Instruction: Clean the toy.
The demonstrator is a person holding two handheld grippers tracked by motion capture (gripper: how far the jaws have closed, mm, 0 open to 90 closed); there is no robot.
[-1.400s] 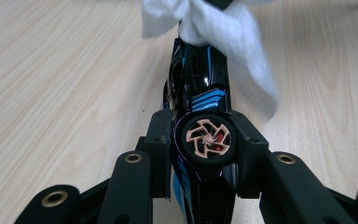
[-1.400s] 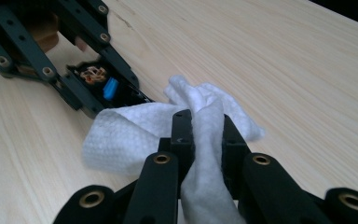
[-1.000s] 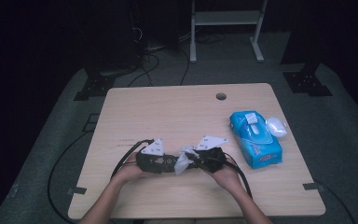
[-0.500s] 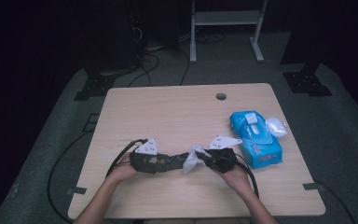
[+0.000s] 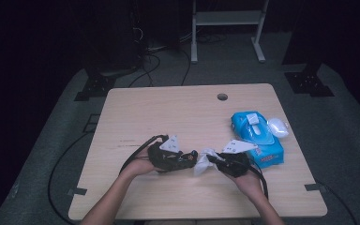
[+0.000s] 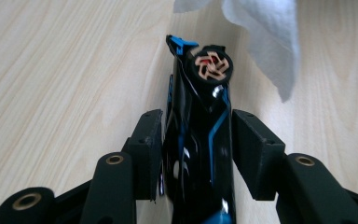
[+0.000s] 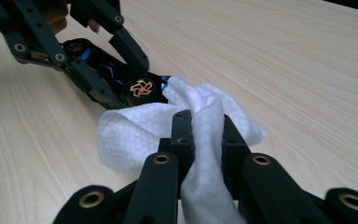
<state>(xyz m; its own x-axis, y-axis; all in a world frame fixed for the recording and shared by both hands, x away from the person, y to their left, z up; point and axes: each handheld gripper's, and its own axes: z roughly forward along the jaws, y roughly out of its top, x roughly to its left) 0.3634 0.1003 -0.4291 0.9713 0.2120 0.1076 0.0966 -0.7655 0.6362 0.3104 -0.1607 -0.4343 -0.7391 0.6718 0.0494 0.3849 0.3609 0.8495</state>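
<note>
Left tongs (image 6: 196,140) clamp a toy car (image 6: 198,154) low over the worktop (image 5: 168,112), steadying it so its wheel end faces the wipe (image 7: 168,126). Right tongs (image 7: 203,135) pinch that wipe, pressed against the car's end for cleaning. The car is glossy black with blue trim and an orange-spoked wheel (image 6: 210,67).

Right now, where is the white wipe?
High view: the white wipe sits near the table's front edge, clamped in the right hand-held gripper, touching the black toy car.
</note>
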